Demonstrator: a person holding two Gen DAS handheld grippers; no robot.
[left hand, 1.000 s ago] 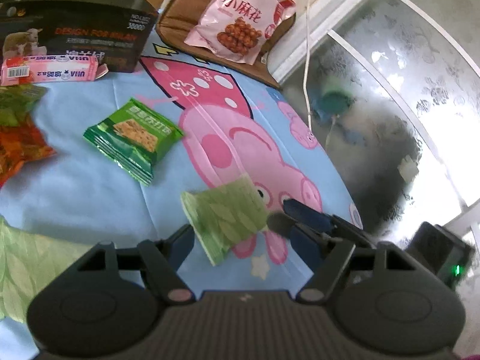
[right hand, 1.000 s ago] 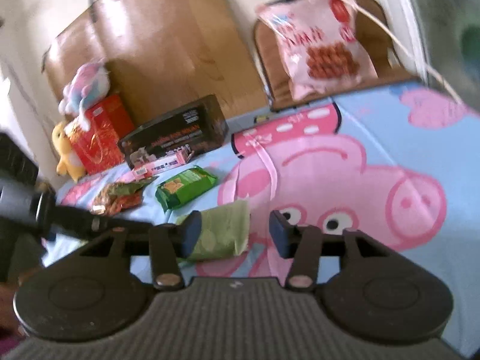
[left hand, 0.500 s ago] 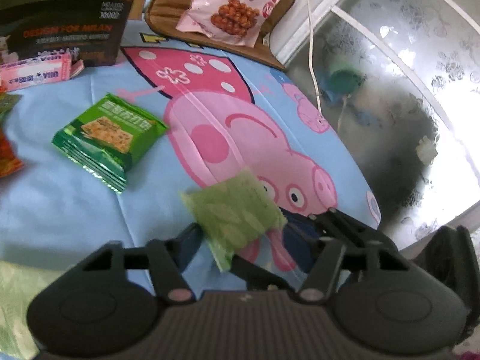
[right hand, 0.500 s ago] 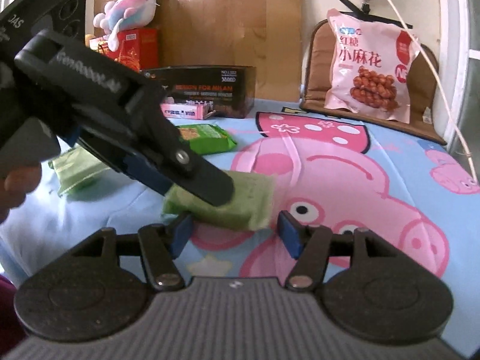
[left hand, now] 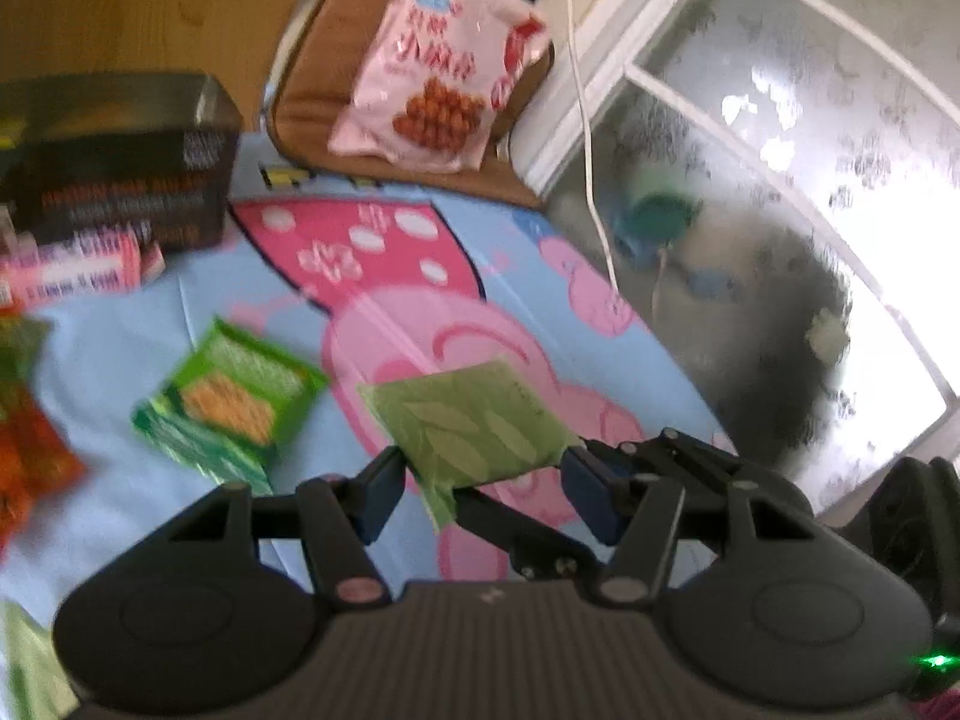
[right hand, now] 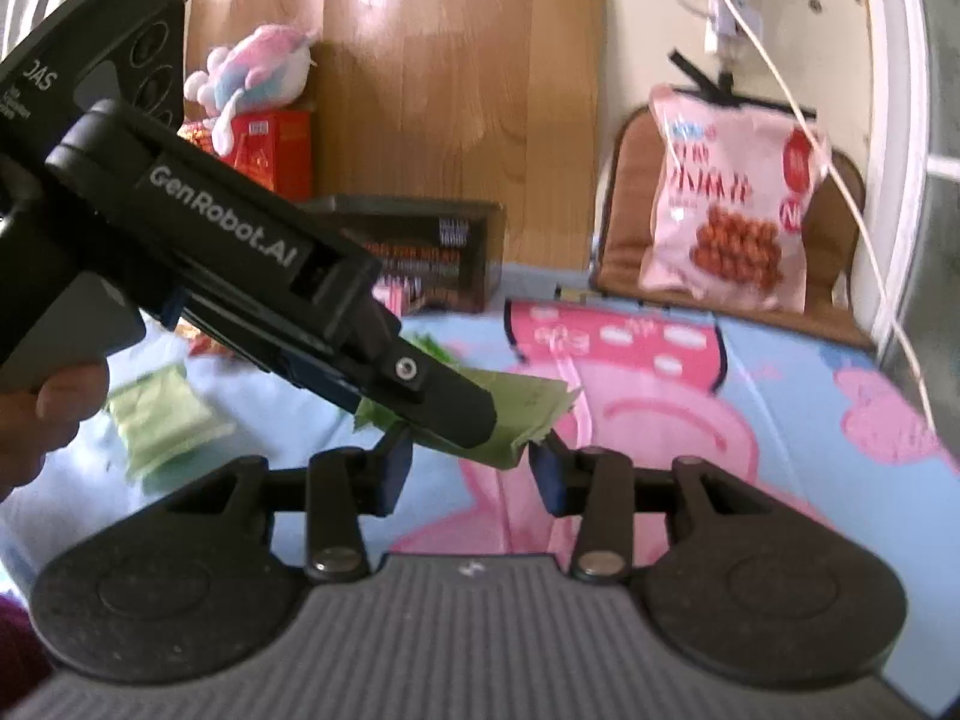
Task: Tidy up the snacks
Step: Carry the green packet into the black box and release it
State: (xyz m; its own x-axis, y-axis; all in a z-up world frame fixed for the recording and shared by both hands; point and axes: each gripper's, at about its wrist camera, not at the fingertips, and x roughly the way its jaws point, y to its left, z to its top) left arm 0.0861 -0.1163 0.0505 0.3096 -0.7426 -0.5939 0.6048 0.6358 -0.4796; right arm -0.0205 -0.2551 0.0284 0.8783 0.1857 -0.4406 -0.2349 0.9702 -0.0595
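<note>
Left hand-held gripper (left hand: 480, 483) clamped across pale green packet (left hand: 468, 426), long axis running away; right hand-held gripper (right hand: 471, 468) closing around near end, just beneath.

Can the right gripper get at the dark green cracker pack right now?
Probably not directly: the right gripper is closing around the pale green packet that the left gripper holds, and the dark green cracker pack lies beyond both.

Print on dark box (left hand: 120, 174) was smeared by blur, unreadable. Left of box, pink carton (left hand: 72, 270) and red packets (left hand: 30, 468) were cut by frame edge. Near edge of pale green packet (right hand: 522, 414) was hidden behind left gripper's finger (right hand: 444, 402).
</note>
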